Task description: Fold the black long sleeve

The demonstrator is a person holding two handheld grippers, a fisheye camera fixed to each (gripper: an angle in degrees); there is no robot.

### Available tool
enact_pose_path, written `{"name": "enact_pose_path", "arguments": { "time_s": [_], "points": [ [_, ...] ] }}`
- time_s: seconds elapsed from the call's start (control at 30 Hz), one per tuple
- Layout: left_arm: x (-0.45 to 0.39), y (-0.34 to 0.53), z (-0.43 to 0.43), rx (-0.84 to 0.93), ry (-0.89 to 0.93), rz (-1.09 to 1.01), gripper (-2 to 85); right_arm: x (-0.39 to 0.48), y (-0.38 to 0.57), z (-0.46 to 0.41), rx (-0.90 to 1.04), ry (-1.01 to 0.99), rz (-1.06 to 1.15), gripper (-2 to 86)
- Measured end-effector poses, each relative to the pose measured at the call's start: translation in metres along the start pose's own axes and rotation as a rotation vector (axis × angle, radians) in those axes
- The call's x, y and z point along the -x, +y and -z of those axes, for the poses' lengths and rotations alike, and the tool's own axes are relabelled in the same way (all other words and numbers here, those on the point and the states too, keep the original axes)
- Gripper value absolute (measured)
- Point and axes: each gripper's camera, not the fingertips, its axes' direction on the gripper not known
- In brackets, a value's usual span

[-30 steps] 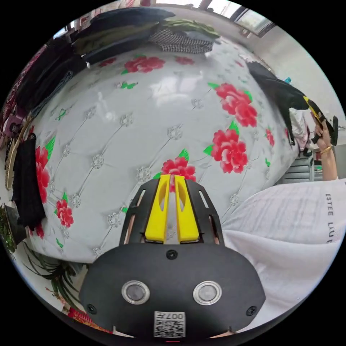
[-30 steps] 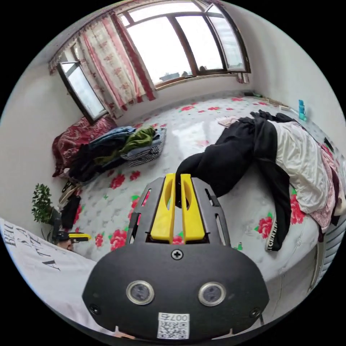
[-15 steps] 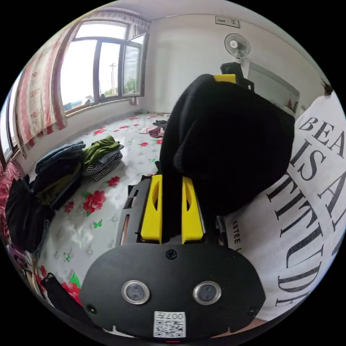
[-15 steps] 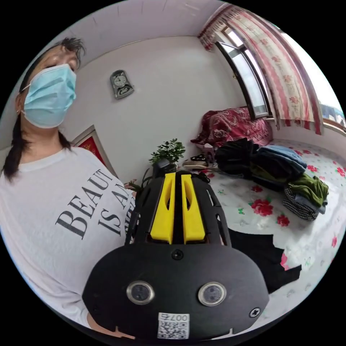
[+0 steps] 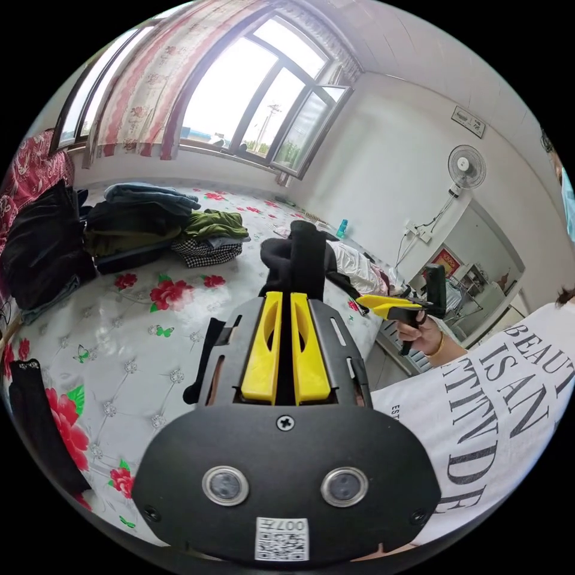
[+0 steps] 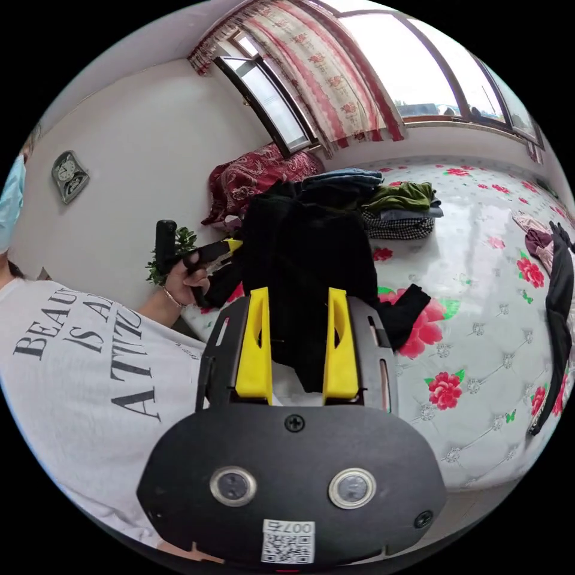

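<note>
The black long sleeve [image 5: 302, 254] rises bunched above my left gripper [image 5: 286, 294], whose yellow jaws are shut on its fabric over the flowered bed. In the right gripper view the same garment [image 6: 299, 251] hangs as a dark sheet in front of my right gripper [image 6: 298, 290]. Its jaws stand wide apart, open, with cloth drooping between them but not pressed. One sleeve end [image 6: 410, 305] trails onto the mattress. A hand holds the left gripper [image 6: 230, 244] at the garment's upper left. The right gripper [image 5: 374, 302] also shows beside the bed edge in the left gripper view.
The bed's white cover with red flowers [image 5: 120, 335] spreads below. A pile of folded clothes [image 6: 383, 203] sits near the window, and dark bedding [image 5: 42, 251] lies at the head. Another black garment [image 6: 560, 299] hangs over the far edge. The person's white printed shirt [image 6: 78, 383] is close.
Both cameras swung round. The left gripper, empty a second ago, now holds the black garment; the right gripper, shut on it before, has opened.
</note>
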Motion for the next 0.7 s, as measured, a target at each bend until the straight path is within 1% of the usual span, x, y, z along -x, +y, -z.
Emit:
{"name": "enact_pose_path", "arguments": {
  "time_s": [0.03,0.1,0.17,0.23,0.33,0.4,0.5,0.57,0.6,0.63,0.67,0.7],
  "points": [
    [0.002,0.006,-0.001,0.006,0.014,-0.006,-0.4,-0.011,0.002,-0.007,0.009,0.062,-0.035,10.9],
    [0.006,0.016,0.002,0.004,0.027,-0.012,-0.4,-0.031,0.005,-0.014,0.011,0.120,-0.082,11.4],
    [0.009,0.028,0.008,0.011,0.051,-0.032,-0.4,-0.054,0.004,-0.023,0.027,0.122,-0.132,12.0],
    [0.011,0.048,0.017,0.040,0.114,-0.081,-0.3,-0.078,-0.002,-0.038,0.069,0.066,-0.160,12.8],
    [0.004,0.073,0.033,0.053,0.201,-0.135,-0.2,-0.084,-0.019,-0.062,0.110,0.056,-0.085,14.0],
    [-0.002,0.083,0.044,0.036,0.226,-0.155,0.1,-0.080,-0.031,-0.079,0.120,0.078,-0.020,14.2],
    [-0.005,0.097,0.060,-0.008,0.269,-0.178,1.2,-0.080,-0.047,-0.114,0.152,0.040,0.028,12.0],
    [0.004,0.106,0.063,-0.026,0.243,-0.122,2.7,-0.089,-0.055,-0.135,0.215,-0.037,-0.011,7.8],
    [0.014,0.115,0.063,-0.033,0.172,-0.054,4.1,-0.097,-0.058,-0.143,0.255,-0.081,-0.064,6.8],
    [0.025,0.127,0.063,-0.037,0.064,0.029,6.0,-0.102,-0.060,-0.142,0.235,-0.112,-0.108,6.0],
    [0.030,0.134,0.064,-0.044,0.004,0.077,7.5,-0.103,-0.060,-0.139,0.210,-0.119,-0.122,5.8],
    [0.038,0.149,0.067,-0.060,-0.107,0.164,10.4,-0.101,-0.059,-0.129,0.161,-0.133,-0.118,5.4]
  ]
}}
